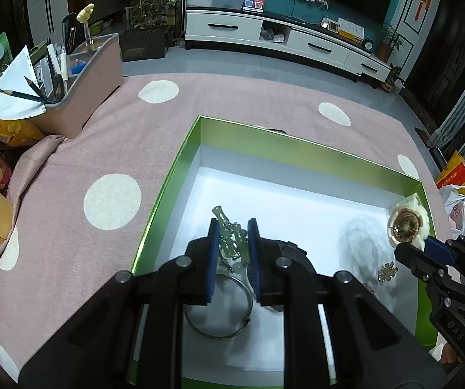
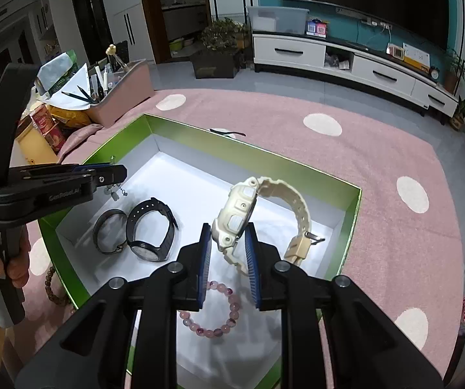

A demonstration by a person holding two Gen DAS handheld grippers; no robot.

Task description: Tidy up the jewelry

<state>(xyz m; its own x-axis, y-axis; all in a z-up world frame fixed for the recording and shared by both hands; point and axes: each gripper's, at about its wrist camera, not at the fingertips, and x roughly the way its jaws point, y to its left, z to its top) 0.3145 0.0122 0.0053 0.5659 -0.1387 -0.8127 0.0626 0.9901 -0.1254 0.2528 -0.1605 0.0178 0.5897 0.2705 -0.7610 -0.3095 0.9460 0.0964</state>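
In the left wrist view, the left gripper (image 1: 234, 249) is clamping its 2 blue pads narrowly on a green beaded ornament (image 1: 232, 243) and holding it over the white floor of the green-walled box (image 1: 180, 162). The ornament's lower end is hiding behind the pads, so its full shape is hard to make out. Directly below, a metal bangle (image 1: 229, 330) is lying partly covered by the fingers. A small gold piece (image 1: 387, 271) is resting to the right, too small to identify.

In the right wrist view, the right gripper (image 2: 229, 259) is gripping a cream watch (image 2: 235, 217) by its case, strap arching away above the box floor. Nearer the camera, a pink bead bracelet (image 2: 214, 311) is lying half hidden. Farther left, a black watch (image 2: 149, 230) is resting inside the box. A brown bead string (image 2: 52, 287) is lying outside, cut off by the wall.
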